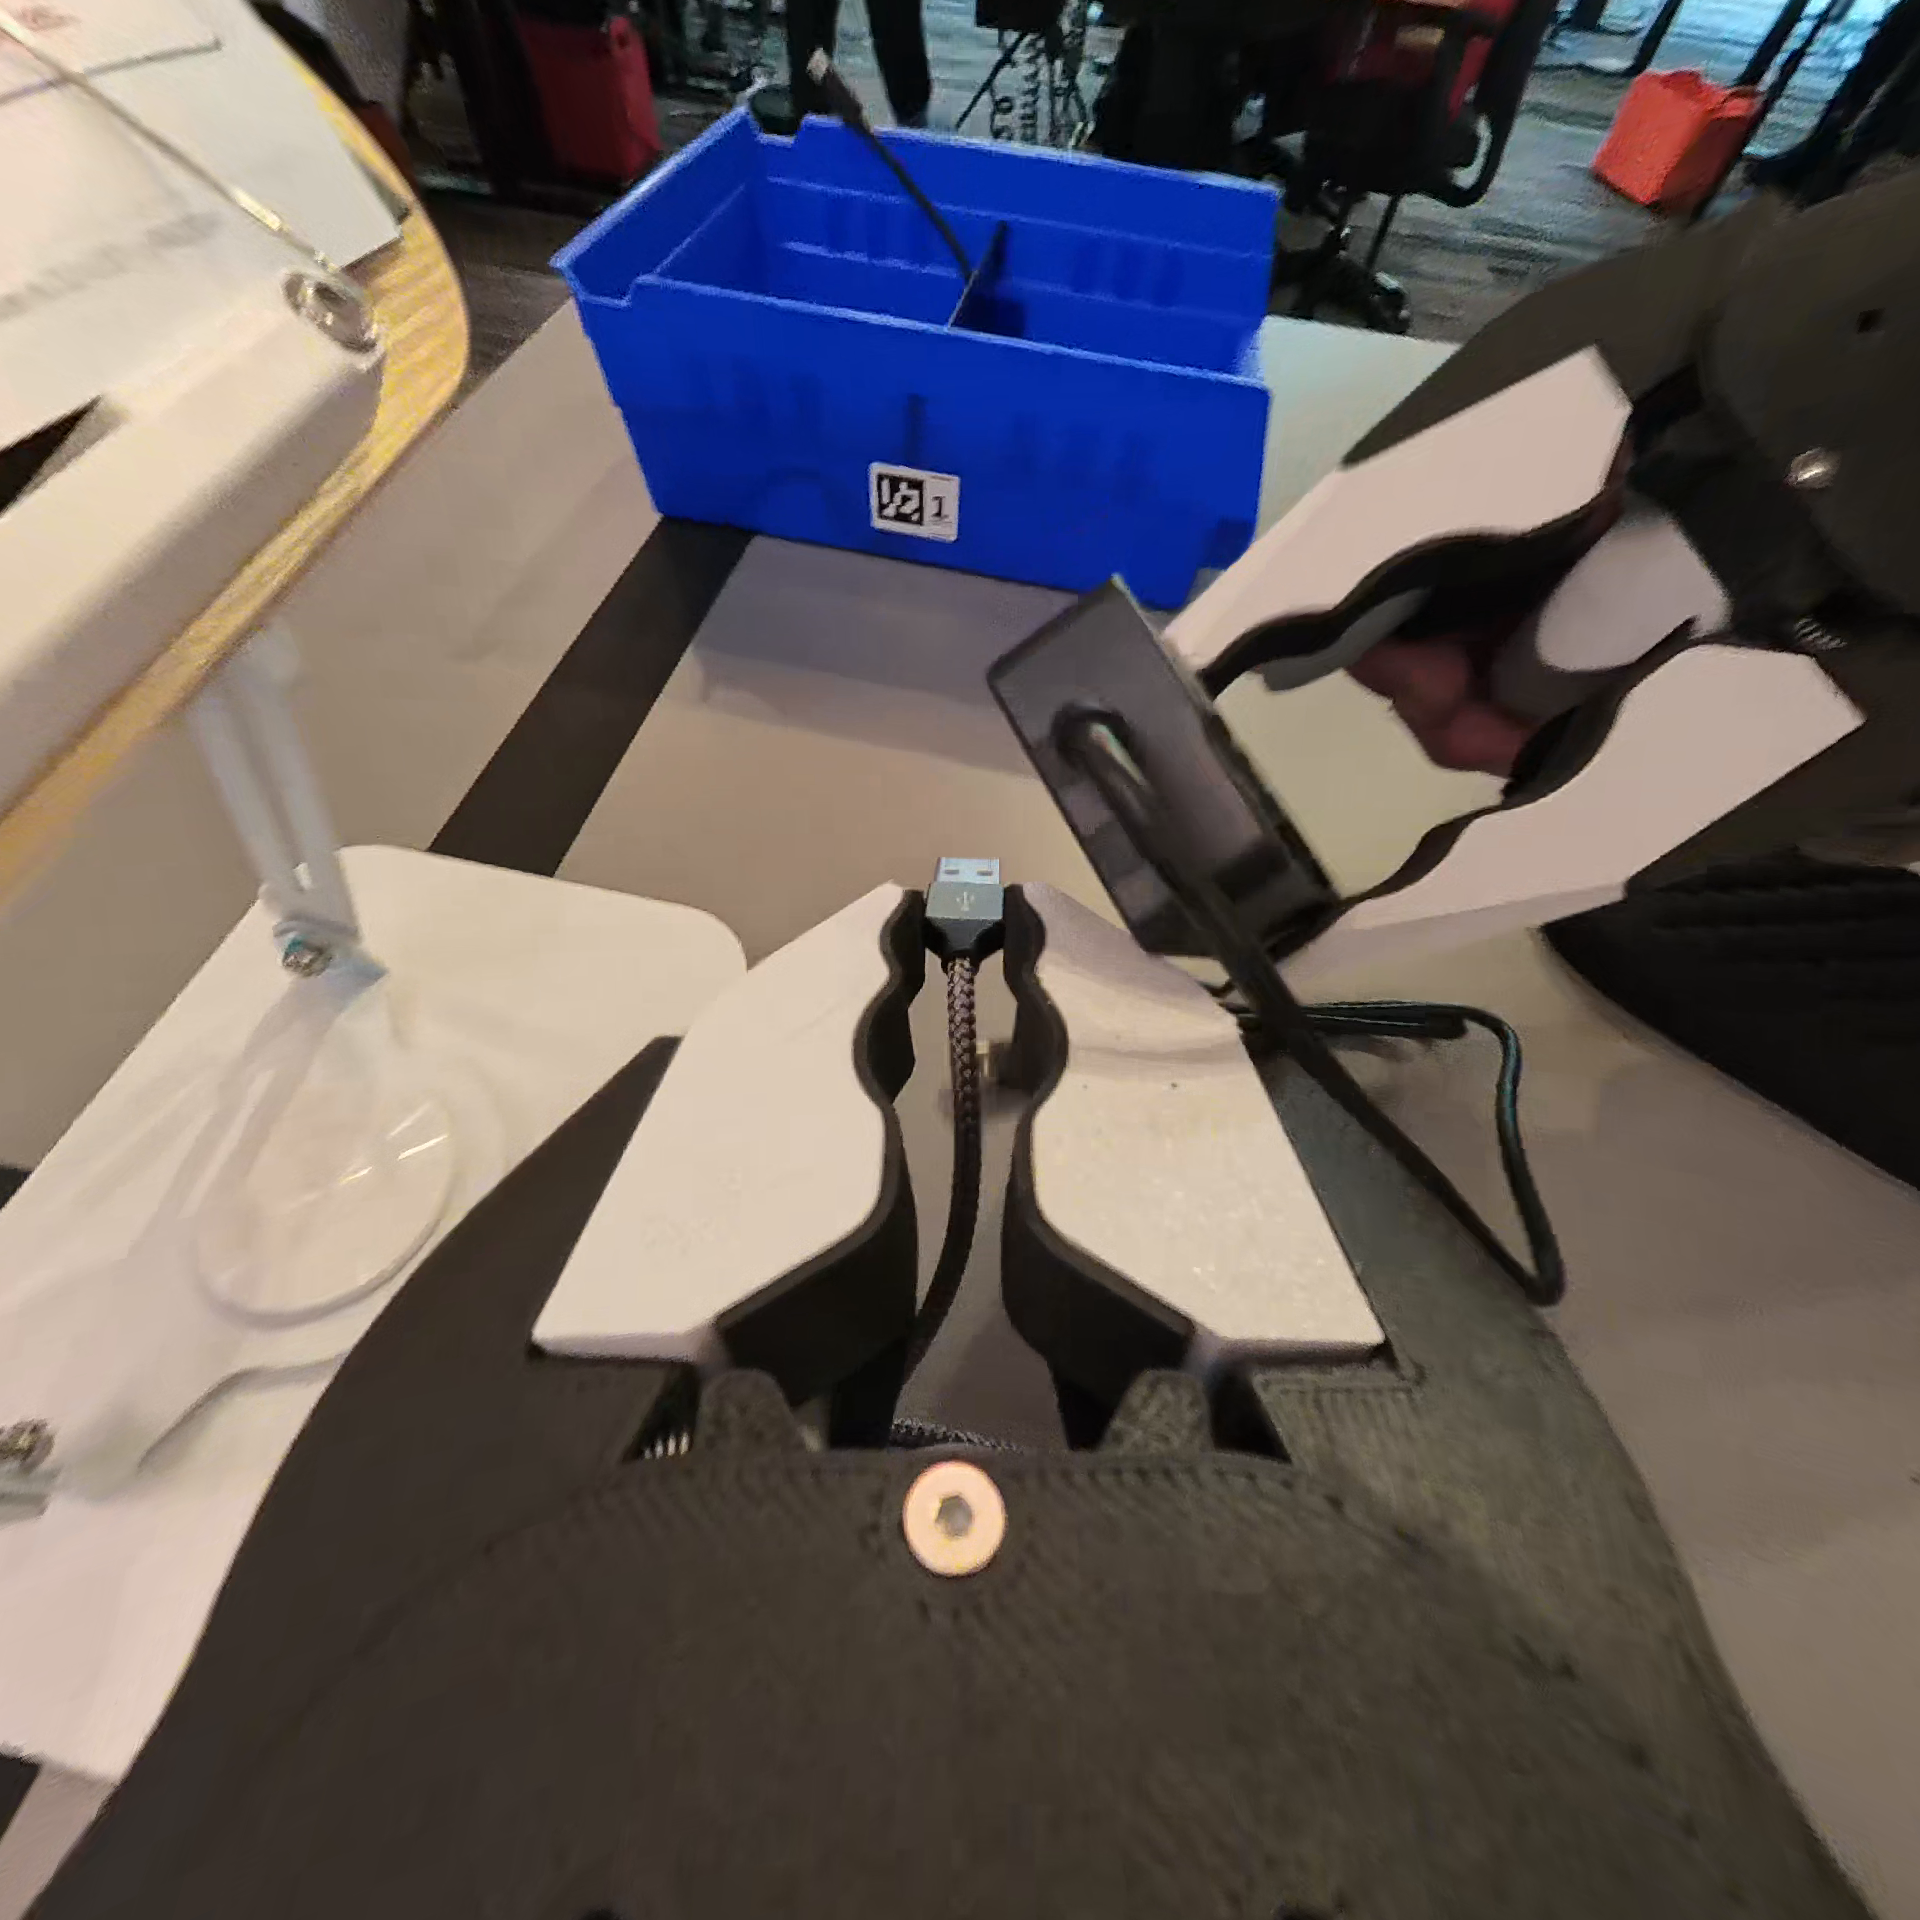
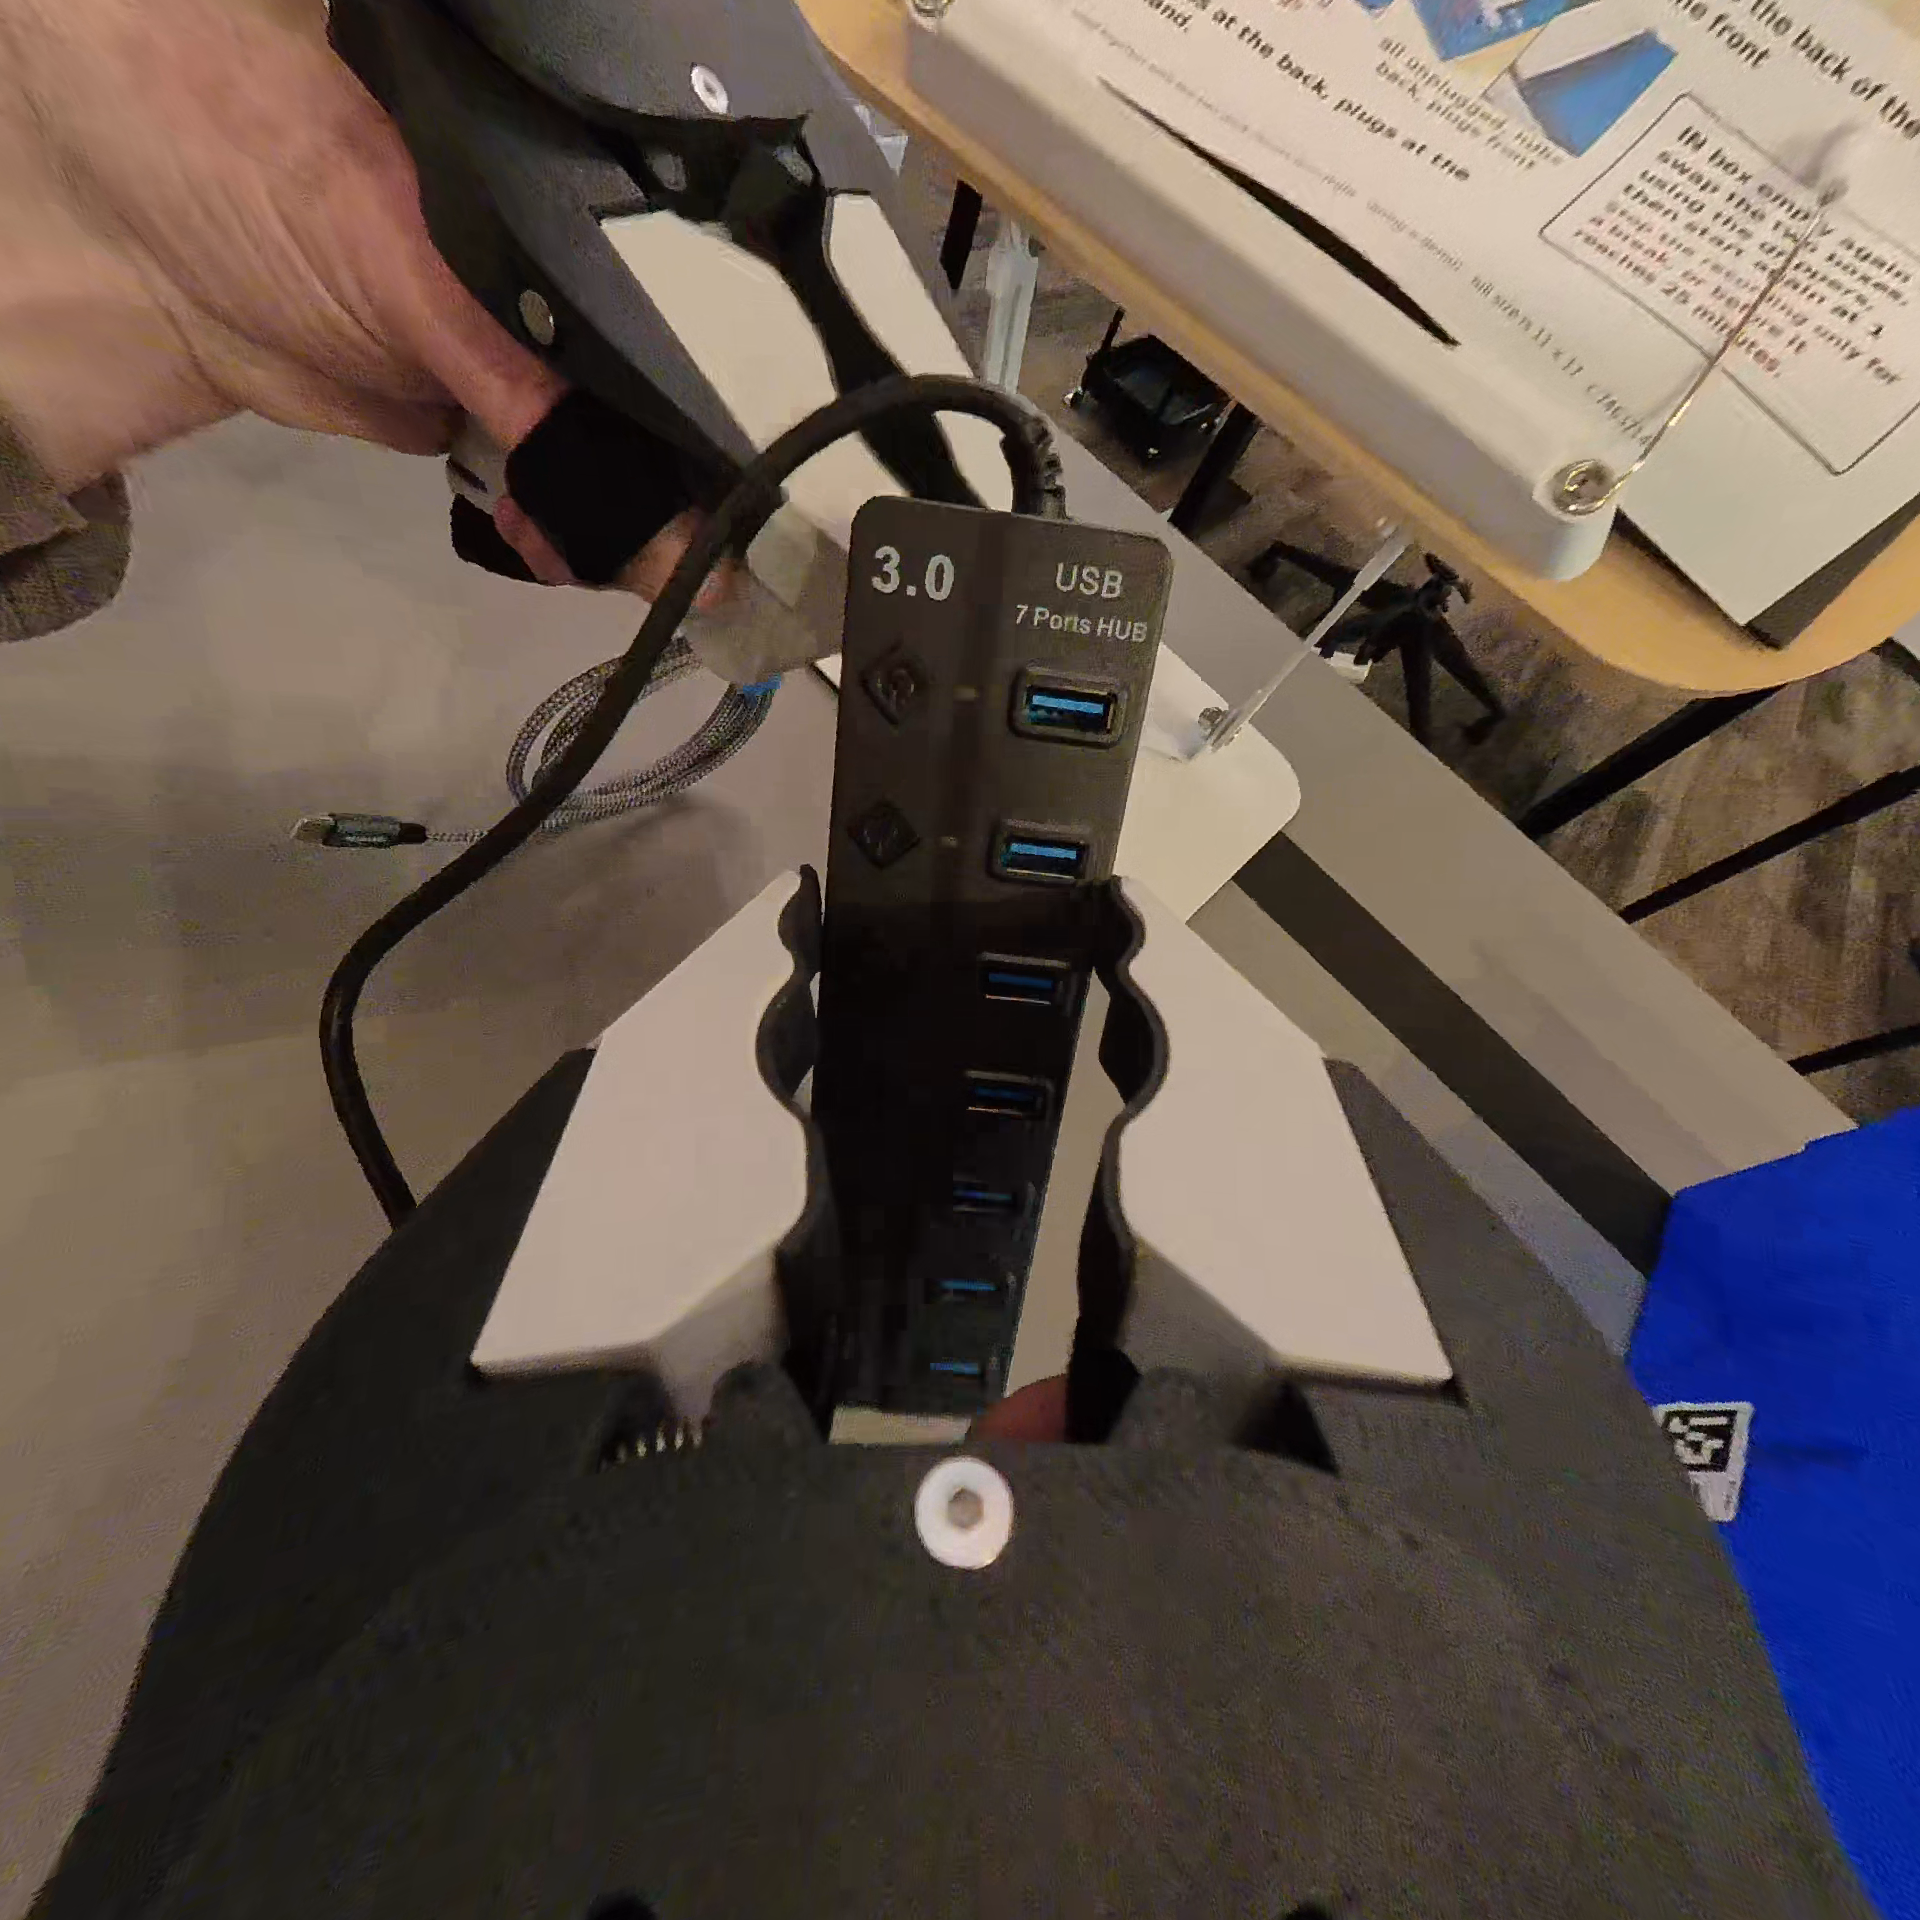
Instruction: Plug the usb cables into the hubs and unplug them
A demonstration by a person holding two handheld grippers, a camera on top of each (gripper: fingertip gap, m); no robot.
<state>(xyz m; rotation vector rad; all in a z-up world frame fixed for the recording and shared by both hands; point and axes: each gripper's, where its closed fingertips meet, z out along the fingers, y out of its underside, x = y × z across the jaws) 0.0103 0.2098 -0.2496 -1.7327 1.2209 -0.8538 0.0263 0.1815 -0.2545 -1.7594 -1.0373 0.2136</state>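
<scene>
My left gripper (image 1: pixel 962 928) is shut on the grey plug (image 1: pixel 966 902) of a braided USB cable (image 1: pixel 961 1029), metal tip pointing forward. My right gripper (image 2: pixel 961 904) is shut on a long black USB hub (image 2: pixel 987 665) with several blue ports and holds it above the table. In the left wrist view the hub (image 1: pixel 1122 727) is tilted, just right of and beyond the plug, apart from it, with the right gripper (image 1: pixel 1257 790) around it. In the right wrist view the left gripper (image 2: pixel 753 608) sits just left of the hub's far end, held by a hand (image 2: pixel 208 229).
A blue divided bin (image 1: pixel 935 416) stands at the table's far side, with a black cable sticking out of it. The hub's own black cable (image 2: pixel 499 810) loops down to the table. The braided cable's coil (image 2: pixel 623 764) and other plug (image 2: pixel 348 831) lie there. A white document stand (image 1: pixel 312 935) is at left. My right fingertips sit around 4 centimetres from my left ones.
</scene>
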